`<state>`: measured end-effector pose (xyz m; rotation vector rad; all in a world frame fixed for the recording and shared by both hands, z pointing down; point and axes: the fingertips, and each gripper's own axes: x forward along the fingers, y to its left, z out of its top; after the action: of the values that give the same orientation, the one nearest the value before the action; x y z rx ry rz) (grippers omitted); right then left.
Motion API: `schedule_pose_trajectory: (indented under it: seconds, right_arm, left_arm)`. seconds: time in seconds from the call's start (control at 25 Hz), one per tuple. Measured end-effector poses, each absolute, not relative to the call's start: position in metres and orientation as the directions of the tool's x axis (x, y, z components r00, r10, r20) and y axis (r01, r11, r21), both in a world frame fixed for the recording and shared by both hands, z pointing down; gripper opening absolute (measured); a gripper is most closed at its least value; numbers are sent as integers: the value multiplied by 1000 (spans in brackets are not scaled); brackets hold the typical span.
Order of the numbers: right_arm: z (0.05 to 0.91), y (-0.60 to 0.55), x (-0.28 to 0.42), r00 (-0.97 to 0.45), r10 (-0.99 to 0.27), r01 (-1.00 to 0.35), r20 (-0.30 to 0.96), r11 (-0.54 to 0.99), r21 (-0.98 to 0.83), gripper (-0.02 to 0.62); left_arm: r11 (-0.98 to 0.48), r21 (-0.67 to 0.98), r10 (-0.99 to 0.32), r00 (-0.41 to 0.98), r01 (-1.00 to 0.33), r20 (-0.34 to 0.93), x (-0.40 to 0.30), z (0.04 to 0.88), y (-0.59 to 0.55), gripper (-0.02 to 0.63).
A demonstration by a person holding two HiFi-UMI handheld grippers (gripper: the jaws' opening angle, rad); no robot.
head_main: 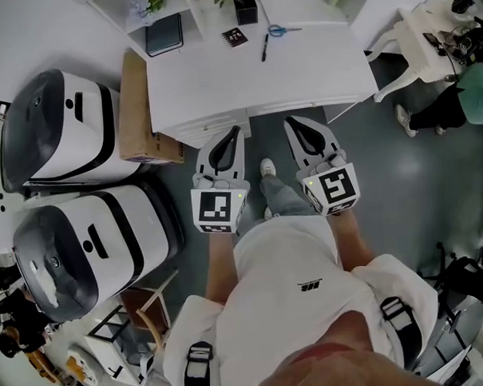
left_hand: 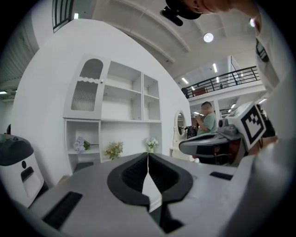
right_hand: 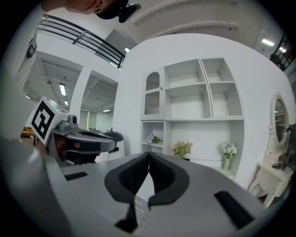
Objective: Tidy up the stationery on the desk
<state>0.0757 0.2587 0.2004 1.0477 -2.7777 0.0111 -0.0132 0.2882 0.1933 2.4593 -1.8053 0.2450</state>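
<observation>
So, not started yet. Left gripper (head_main: 236, 133) and right gripper (head_main: 290, 124) both hang just off the desk's (head_main: 316, 77) near edge, jaws pressed together with nothing between them.

- Stationery is all along the far edge: pen (head_main: 265, 47) and blue-handled scissors (head_main: 281, 30) mid-far edge, close together.
- Black holder (head_main: 245, 10) sits just behind them, notebook (head_main: 163, 33) by the far left corner.

Suggest going for the pen with the right gripper. Spread the jaws before reaching, pinch across the barrel at mid-length, and keep clear of the scissors.

The near half of the desk is bare, so the approach is easy. Cardboard box (head_main: 138, 113) hugs the left edge, and a white chair (head_main: 411, 57) sits off the right corner.
</observation>
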Motion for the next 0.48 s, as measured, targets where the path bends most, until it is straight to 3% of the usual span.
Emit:
schedule_pose_trajectory:
  seconds: [0.48]
  right_arm:
    - [223,142,52,-758,-619,-633,205,774,-5,-6]
  left_arm:
    - [-269,-20,-936,256,-963,242,-39,216,177,0]
